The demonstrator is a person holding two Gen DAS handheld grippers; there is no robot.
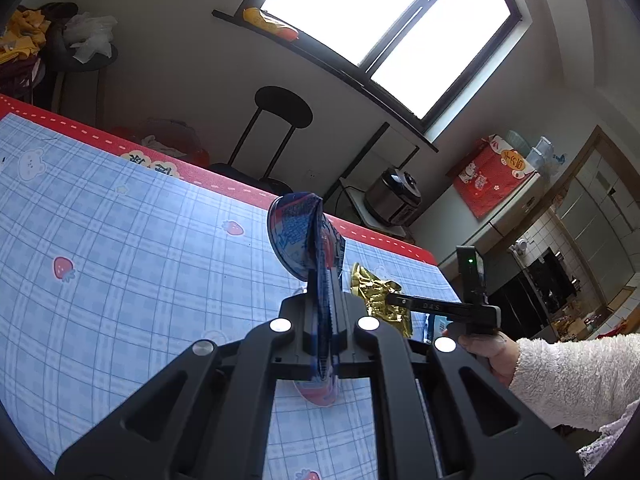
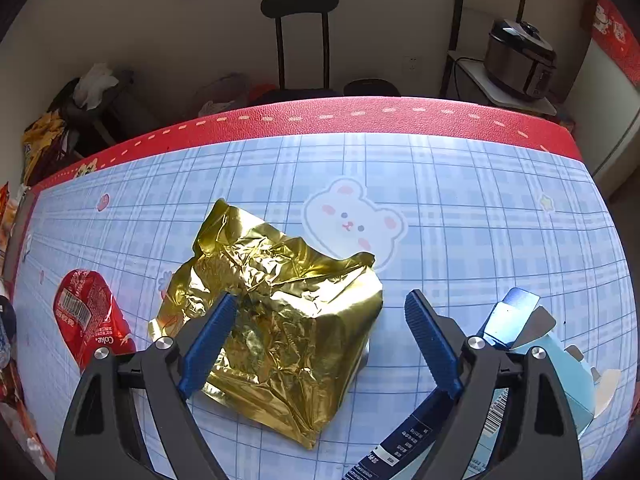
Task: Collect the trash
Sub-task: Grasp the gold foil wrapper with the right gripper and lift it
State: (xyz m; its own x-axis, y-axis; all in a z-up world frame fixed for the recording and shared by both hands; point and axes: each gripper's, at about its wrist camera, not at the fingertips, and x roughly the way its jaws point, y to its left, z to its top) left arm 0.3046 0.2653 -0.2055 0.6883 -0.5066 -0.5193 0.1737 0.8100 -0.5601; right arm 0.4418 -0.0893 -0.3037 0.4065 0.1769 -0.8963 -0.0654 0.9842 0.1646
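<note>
Between the wide-spread right tongs (image 2: pixel 320 344) lies crinkled gold foil wrapper (image 2: pixel 276 316); left tongs (image 1: pixel 322 320) pinch a blue lid (image 1: pixel 304 240).

Centre of frame: crumpled gold foil bag (image 2: pixel 276 312) lying on the blue checked worktop (image 2: pixel 480 208). Right tool (image 2: pixel 320 344) at bottom, blue pads spread wide, left pad (image 2: pixel 208 344) over the bag's left edge, right pad (image 2: pixel 432 344) apart from it. Lower left: flattened red cola can (image 2: pixel 90 316). Lower right: pale blue carton (image 2: pixel 560 364), flaps open. Upper centre, beyond the red border: black chair (image 2: pixel 300 4). Upper right: cooker (image 2: pixel 520 58).
</note>
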